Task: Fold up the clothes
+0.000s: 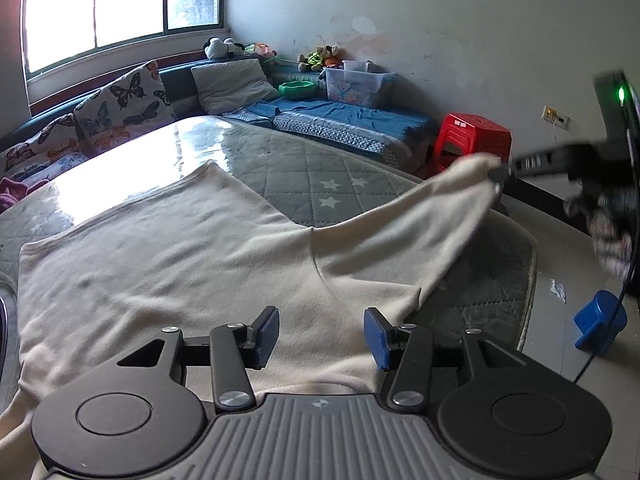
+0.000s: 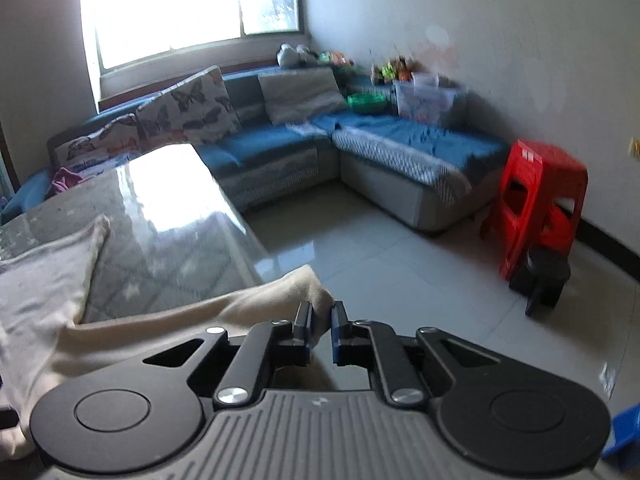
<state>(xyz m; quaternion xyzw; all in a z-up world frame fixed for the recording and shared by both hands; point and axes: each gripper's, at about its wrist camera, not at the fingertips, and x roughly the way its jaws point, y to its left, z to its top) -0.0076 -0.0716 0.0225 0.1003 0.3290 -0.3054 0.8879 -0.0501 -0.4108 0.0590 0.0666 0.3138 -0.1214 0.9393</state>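
A cream long-sleeved top (image 1: 180, 264) lies spread flat on a table with a grey quilted cover (image 1: 312, 160). My left gripper (image 1: 322, 320) hovers open over the top's near edge, its blue pads (image 1: 266, 336) apart with only flat cloth below. The top's right sleeve (image 1: 420, 220) is pulled out taut past the table's right edge, over the floor. My right gripper (image 1: 499, 176) is shut on the sleeve's cuff. In the right wrist view the cuff (image 2: 316, 296) sits pinched between the nearly closed pads of the right gripper (image 2: 321, 316).
A blue corner sofa (image 1: 340, 120) with butterfly cushions (image 1: 120, 104) and a clear storage box (image 1: 356, 84) lines the far walls. A red plastic stool (image 2: 540, 200) stands by the right wall, a dark object (image 2: 546, 280) beside it. A blue plastic piece (image 1: 600, 320) lies on the tiled floor.
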